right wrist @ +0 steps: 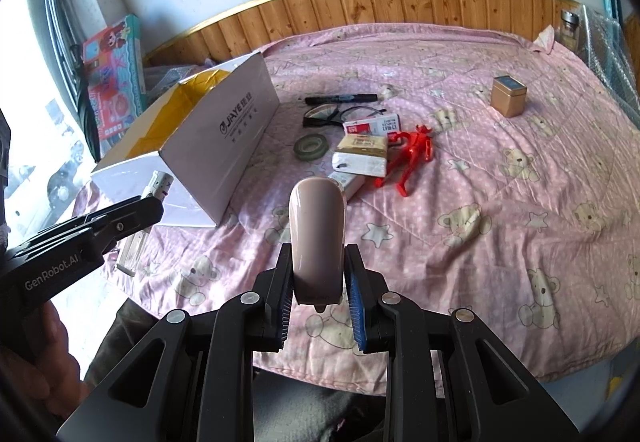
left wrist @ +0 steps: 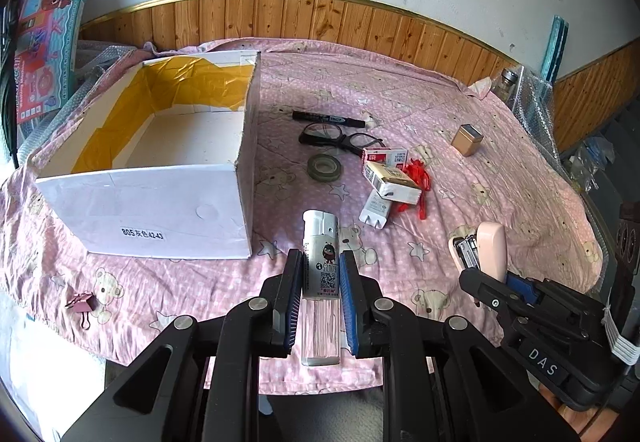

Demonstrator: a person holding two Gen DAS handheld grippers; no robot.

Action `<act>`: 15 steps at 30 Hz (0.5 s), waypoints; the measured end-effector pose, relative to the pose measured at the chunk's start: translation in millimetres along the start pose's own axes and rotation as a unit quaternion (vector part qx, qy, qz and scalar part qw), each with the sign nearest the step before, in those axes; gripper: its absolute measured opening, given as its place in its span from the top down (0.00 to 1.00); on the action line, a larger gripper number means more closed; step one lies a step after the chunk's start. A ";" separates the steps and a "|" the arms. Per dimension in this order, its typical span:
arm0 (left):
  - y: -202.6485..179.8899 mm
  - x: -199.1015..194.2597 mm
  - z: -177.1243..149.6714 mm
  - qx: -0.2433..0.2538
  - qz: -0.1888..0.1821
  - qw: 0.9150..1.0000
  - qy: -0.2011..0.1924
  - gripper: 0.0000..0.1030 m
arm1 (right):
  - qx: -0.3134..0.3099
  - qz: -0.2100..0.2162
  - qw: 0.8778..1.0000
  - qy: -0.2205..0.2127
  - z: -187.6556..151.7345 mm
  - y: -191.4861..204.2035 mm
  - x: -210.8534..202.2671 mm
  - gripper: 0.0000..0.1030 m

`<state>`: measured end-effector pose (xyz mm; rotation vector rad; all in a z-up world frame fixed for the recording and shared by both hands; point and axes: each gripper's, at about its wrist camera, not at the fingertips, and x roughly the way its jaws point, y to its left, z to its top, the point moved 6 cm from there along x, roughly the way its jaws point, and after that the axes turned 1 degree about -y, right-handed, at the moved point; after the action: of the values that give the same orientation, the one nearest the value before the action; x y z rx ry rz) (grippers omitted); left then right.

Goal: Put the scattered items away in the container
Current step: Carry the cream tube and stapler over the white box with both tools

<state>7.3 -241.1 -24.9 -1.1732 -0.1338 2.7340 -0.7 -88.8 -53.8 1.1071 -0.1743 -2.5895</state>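
My left gripper (left wrist: pixel 320 256) is shut on a clear lighter (left wrist: pixel 320 238) with a white cap, held just above the pink cloth near the front right corner of the white cardboard box (left wrist: pixel 160 198). The box is open-topped and lined with yellow tape. My right gripper (right wrist: pixel 318 248) is shut on a pale pink stapler (right wrist: pixel 316 226) that points upward, right of the box (right wrist: pixel 224 146). Further back lie a black marker (left wrist: pixel 328 119), glasses (left wrist: pixel 340 136), a tape roll (left wrist: pixel 325 166), a staples box (left wrist: pixel 384 156), a tissue packet (left wrist: pixel 394 182), a red toy figure (right wrist: pixel 412 154) and a white charger (left wrist: pixel 376 210).
A gold tin (right wrist: pixel 508 96) stands alone at the back right. A pink binder clip (left wrist: pixel 82 304) lies near the cloth's front left edge. A toy box (left wrist: pixel 48 42) leans at the left wall, and a glass jar (right wrist: pixel 570 26) sits at the far right corner.
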 end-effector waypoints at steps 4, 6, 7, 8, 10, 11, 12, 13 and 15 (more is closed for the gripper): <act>10.3 -7.5 8.6 -0.010 0.005 1.000 -0.009 0.81 | -0.018 0.010 1.000 -0.002 10.6 14.6 1.3 0.75; 15.4 -10.1 13.5 -0.016 0.008 1.000 -0.012 0.81 | -0.022 0.014 1.000 -0.001 15.8 19.8 2.0 0.75; 17.6 -11.3 15.9 -0.019 0.009 1.000 -0.014 0.81 | -0.024 0.017 1.000 0.000 18.4 22.1 2.5 0.75; 19.6 -12.2 18.5 -0.022 0.009 1.000 -0.014 0.81 | -0.027 0.019 0.999 0.001 21.3 24.6 3.1 0.75; 23.5 -13.9 24.5 -0.029 0.009 0.999 -0.017 0.81 | -0.032 0.022 0.999 0.001 27.3 29.3 4.5 0.75; 25.0 -14.4 27.7 -0.030 0.010 0.999 -0.018 0.81 | -0.034 0.024 0.999 0.002 30.4 31.3 5.3 0.75; 26.6 -14.9 31.2 -0.032 0.011 0.999 -0.019 0.81 | -0.034 0.027 0.999 0.002 33.8 32.8 6.2 0.75; 28.0 -14.9 35.0 -0.035 0.011 0.999 -0.020 0.81 | -0.035 0.030 0.999 0.003 37.0 34.5 7.6 0.75; 29.6 -15.7 43.3 -0.037 0.013 0.999 -0.022 0.81 | -0.039 0.032 0.999 0.006 42.8 37.2 12.0 0.75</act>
<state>-16.9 -273.9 11.7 -1.1405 -0.2300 2.8020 -30.4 -128.4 -23.6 1.0728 -0.1045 -2.5096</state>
